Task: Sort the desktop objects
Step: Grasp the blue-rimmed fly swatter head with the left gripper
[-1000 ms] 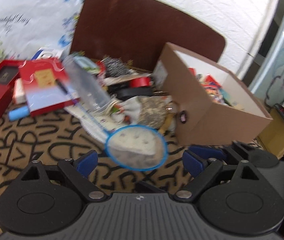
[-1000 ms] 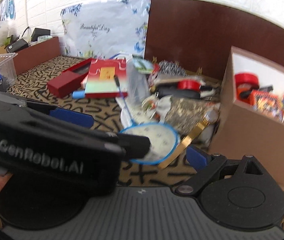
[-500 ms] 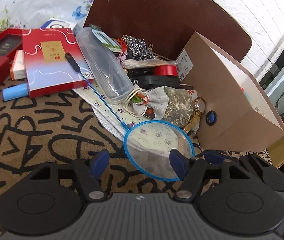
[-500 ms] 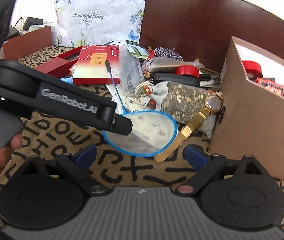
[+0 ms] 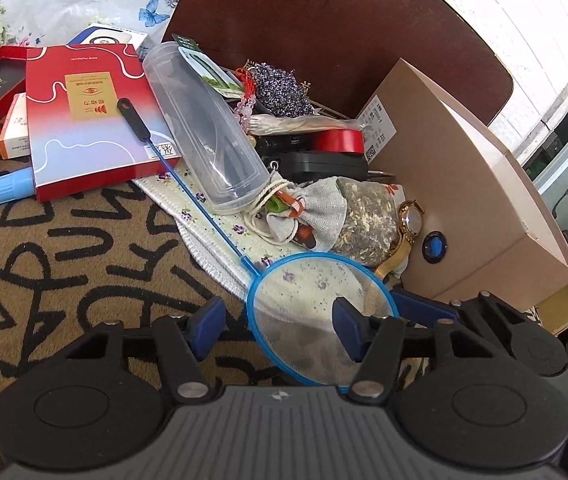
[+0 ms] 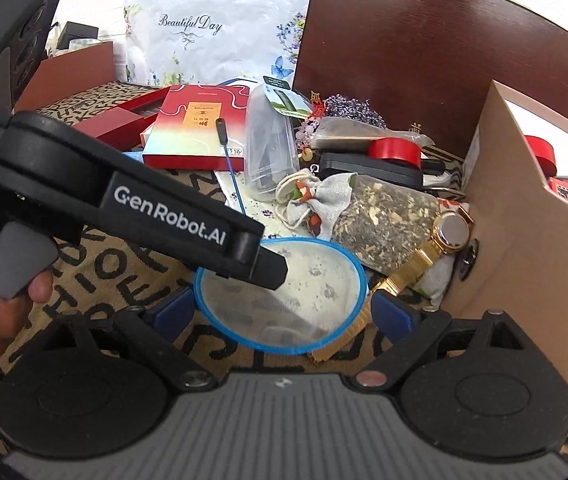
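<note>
left claw (image 5: 276,330) lowered onto net (image 5: 319,316), spread | right claw (image 6: 280,314) spread | watch (image 6: 449,232), box (image 6: 523,248) alongside

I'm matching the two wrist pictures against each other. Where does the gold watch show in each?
Left wrist: gold watch at right of centre, beside the cardboard box.
Right wrist: gold watch at centre right, against the same box.
Shared landmark: blue net.
</note>
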`<state>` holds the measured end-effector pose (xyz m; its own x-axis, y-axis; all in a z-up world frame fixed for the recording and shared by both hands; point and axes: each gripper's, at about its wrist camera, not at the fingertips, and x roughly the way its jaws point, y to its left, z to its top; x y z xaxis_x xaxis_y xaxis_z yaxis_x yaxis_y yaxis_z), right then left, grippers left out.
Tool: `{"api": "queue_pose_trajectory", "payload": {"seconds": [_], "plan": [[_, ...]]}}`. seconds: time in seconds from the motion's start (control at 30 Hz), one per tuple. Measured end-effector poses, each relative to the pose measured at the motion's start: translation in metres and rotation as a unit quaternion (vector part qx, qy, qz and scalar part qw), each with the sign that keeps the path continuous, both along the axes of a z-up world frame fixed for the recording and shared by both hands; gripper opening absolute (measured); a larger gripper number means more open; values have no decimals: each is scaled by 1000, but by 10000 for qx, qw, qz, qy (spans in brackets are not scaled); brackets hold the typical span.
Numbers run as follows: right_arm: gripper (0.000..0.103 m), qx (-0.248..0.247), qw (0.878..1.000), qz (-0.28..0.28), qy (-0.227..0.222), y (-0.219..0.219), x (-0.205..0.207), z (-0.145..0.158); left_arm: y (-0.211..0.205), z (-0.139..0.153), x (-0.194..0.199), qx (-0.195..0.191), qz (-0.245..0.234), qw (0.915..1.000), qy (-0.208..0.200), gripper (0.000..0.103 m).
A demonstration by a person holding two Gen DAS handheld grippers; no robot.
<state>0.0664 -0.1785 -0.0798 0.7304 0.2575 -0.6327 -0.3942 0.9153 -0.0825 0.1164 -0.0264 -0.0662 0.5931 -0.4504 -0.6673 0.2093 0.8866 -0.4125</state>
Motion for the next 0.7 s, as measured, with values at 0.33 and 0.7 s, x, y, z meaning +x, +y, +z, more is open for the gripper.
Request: {"api": "queue_pose_trajectory", "payload": {"seconds": [0.33,0.7], "plan": [[90,28,10000,69,-24,2,1,0,0,-2,4,28,9,10000,16,36],[89,-31,9997,48,-236,5,-12,9,5,6,-8,63,169,9998,-56,19]]}}
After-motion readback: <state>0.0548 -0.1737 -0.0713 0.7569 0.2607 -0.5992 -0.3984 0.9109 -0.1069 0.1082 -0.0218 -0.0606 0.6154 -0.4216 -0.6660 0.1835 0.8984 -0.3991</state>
